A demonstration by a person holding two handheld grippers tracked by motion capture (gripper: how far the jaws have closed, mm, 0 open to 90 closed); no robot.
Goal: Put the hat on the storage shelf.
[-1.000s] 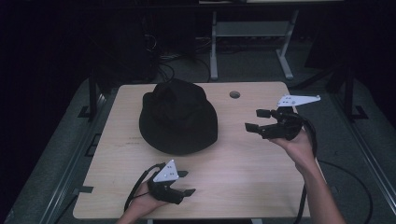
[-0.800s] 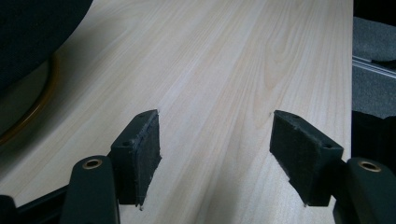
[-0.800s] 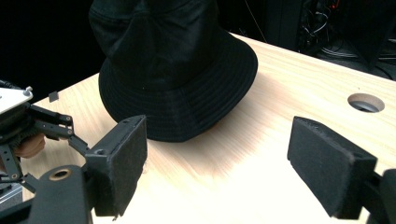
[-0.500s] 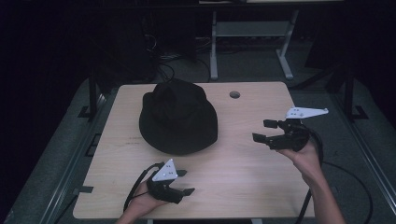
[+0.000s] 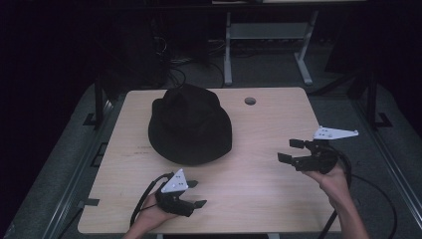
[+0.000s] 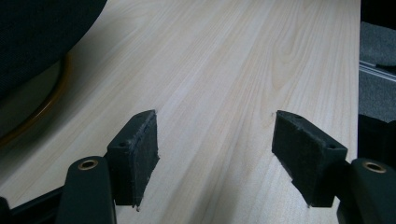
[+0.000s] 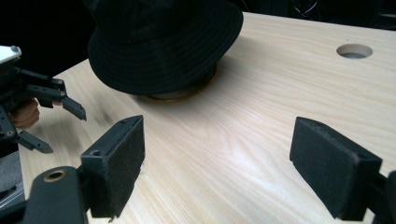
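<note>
Left gripper [image 5: 191,193]: I am holding it low over the table's near edge, its jaws standing wide apart with only bare wood between them; they are gripping nothing.
Left gripper's aim: its jaws are pointing across the table toward the right, and in its own view the hat's brim is showing at the upper left.
Right gripper [image 5: 292,151]: I am holding it above the right side of the table, its jaws gaping wide and empty, pointing left toward the hat.
Hat [image 5: 190,124]: black and brimmed, it is sitting crown up on the far left half of the table, well apart from both grippers.
Under the hat: in the right gripper view a round, brown-edged base [image 7: 184,93] is peeking out beneath the brim.
Table [image 5: 278,199]: pale wood, with a round hole [image 5: 250,101] near its far edge, right of the hat.
</note>
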